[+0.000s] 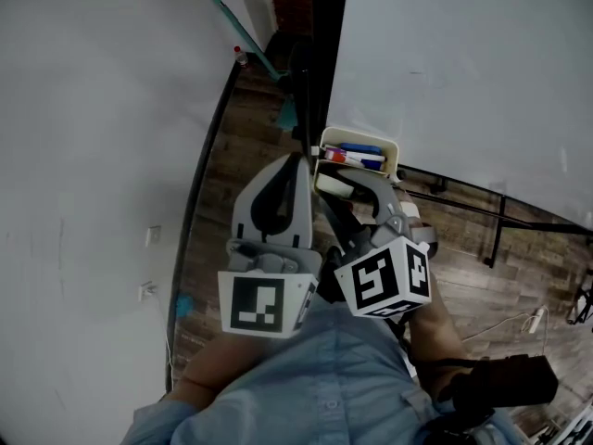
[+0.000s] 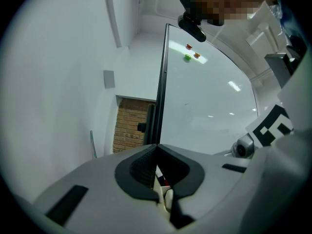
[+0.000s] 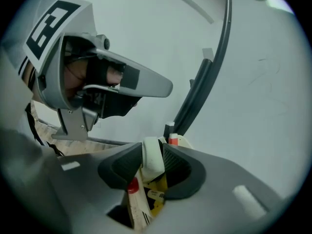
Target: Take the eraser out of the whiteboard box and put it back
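Note:
A white box [image 1: 390, 148] hangs at the whiteboard's lower left corner, with red and blue markers [image 1: 356, 156] in it. My right gripper [image 1: 348, 191] points down at the near side of the box. In the right gripper view [image 3: 153, 146] its pads press on both sides of the white eraser [image 3: 152, 161], which stands upright between them above a red marker cap [image 3: 131, 185] and a yellow item in the box. My left gripper [image 1: 301, 158] lies level beside the box's left edge. Its tips meet [image 2: 156, 147] with nothing seen between them.
The whiteboard [image 1: 463, 72] fills the upper right on a black stand [image 1: 500, 222] over a wooden floor. A white wall [image 1: 93, 156] runs along the left. Small magnets [image 2: 189, 52] sit high on the board. A cable and plug [image 1: 536, 318] lie on the floor at right.

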Tool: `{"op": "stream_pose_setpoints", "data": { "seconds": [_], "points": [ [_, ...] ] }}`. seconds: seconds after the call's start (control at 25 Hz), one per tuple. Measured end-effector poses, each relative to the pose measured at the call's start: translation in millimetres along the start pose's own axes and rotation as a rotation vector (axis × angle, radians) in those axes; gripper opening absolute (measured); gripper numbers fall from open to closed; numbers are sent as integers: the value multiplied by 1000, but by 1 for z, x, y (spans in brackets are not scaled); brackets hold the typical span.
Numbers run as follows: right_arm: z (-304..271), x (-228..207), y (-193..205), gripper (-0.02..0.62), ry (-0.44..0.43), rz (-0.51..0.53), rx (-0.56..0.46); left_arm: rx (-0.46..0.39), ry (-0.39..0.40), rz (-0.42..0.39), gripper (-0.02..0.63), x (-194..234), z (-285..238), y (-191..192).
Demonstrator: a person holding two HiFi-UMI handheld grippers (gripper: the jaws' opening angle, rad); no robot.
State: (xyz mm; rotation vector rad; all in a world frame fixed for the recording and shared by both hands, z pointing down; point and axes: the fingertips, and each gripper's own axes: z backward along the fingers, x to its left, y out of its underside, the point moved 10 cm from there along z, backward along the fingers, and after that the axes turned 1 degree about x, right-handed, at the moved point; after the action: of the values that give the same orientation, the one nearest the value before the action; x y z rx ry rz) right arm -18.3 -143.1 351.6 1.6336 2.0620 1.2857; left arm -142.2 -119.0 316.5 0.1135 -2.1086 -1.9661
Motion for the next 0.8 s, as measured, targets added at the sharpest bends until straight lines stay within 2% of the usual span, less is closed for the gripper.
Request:
{"op": "stream_pose_setpoints", "data": {
  "seconds": [0.36, 0.8],
  "points": [
    [20, -9, -4, 124, 40, -98, -93, -33, -30, -23, 5, 1, 14, -5],
    [85, -12, -23, 123, 116, -109, -309, -147, -23, -91, 6, -34, 44, -28]
  ]
}}
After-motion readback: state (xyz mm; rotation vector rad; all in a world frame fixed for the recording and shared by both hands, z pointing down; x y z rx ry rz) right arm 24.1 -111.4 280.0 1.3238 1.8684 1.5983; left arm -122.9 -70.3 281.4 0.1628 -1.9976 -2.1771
